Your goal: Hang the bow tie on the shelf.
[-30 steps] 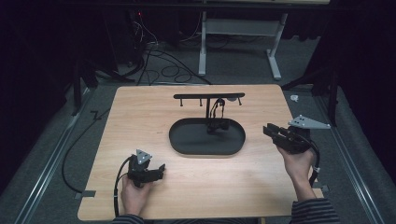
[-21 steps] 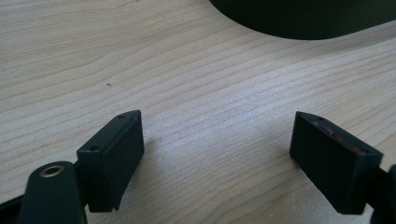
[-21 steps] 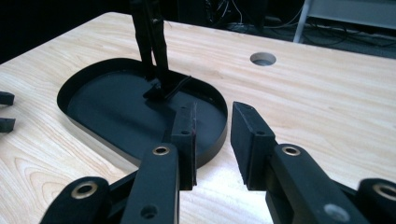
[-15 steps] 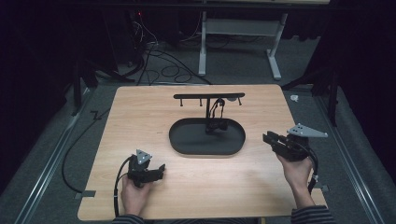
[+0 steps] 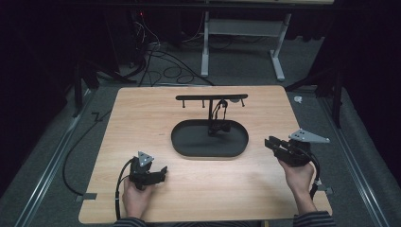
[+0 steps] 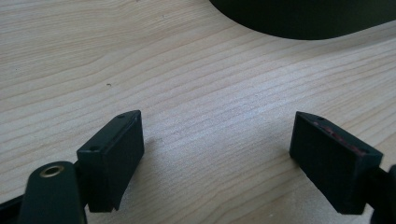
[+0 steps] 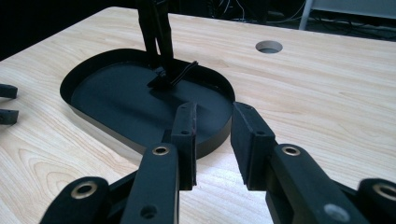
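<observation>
High view: matte black oval tray (image 5: 189, 142) with a hanger post; both grippers' jaws gape empty, left (image 5: 163, 171) wider than right (image 5: 268, 142).

Left tongs (image 5: 163, 171) gape wide and empty; right tongs (image 5: 268, 142) stand narrowly parted.

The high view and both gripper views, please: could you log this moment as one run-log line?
left gripper: open, empty, low over table | right gripper: open, narrow gap, empty, beside tray | stand: upright in tray

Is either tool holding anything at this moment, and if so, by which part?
Nothing is held. The left tool has its jaws wide apart over bare table; the right tool is open with an empty gap, near the black tray.
</observation>
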A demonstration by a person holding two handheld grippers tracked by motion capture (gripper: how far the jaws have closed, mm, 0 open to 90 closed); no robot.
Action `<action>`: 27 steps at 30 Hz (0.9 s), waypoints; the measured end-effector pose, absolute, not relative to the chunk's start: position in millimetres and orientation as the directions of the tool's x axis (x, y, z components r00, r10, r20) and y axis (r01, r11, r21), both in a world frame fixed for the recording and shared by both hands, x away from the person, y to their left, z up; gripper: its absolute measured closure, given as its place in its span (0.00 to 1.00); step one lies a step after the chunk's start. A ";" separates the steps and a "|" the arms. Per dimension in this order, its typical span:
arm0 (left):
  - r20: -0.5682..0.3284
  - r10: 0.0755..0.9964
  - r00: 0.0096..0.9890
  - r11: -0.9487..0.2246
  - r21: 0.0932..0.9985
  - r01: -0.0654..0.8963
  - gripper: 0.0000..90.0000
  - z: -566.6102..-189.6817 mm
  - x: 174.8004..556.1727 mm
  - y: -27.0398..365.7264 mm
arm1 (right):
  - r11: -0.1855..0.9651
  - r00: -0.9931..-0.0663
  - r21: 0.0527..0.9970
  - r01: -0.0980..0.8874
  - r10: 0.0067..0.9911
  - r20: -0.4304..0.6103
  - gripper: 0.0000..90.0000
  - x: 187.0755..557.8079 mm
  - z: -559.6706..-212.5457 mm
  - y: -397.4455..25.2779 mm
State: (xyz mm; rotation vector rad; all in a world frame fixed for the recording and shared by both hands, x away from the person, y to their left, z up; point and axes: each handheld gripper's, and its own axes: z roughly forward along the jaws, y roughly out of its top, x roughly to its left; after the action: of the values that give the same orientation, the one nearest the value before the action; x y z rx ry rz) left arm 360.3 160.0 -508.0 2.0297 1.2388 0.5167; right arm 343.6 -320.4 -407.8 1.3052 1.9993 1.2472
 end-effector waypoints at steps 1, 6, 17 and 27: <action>-0.020 0.885 0.465 -0.303 0.733 0.609 0.20 -508.0 360.3 160.0 | 0.145 -0.455 0.863 0.483 0.884 0.106 0.81 343.4 -408.5 -320.3; -0.020 0.885 0.465 -0.303 0.733 0.609 0.20 -508.0 360.3 160.0 | 0.143 -0.454 0.860 0.489 0.884 0.111 0.81 342.0 -412.9 -319.6; -0.019 0.885 0.465 -0.304 0.732 0.609 0.20 -508.0 360.3 160.0 | 0.138 -0.448 0.849 0.509 0.885 0.125 0.81 339.7 -424.9 -317.8; -0.019 0.885 0.465 -0.304 0.733 0.609 0.20 -508.0 360.3 160.0 | 0.132 -0.444 0.840 0.526 0.885 0.139 0.81 339.0 -436.3 -316.6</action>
State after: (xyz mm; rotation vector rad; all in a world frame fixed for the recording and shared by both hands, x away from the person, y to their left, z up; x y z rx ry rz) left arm 360.3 160.0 -508.0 2.0303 1.2386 0.5166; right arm 339.0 -316.6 -436.3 1.3594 2.0234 1.2381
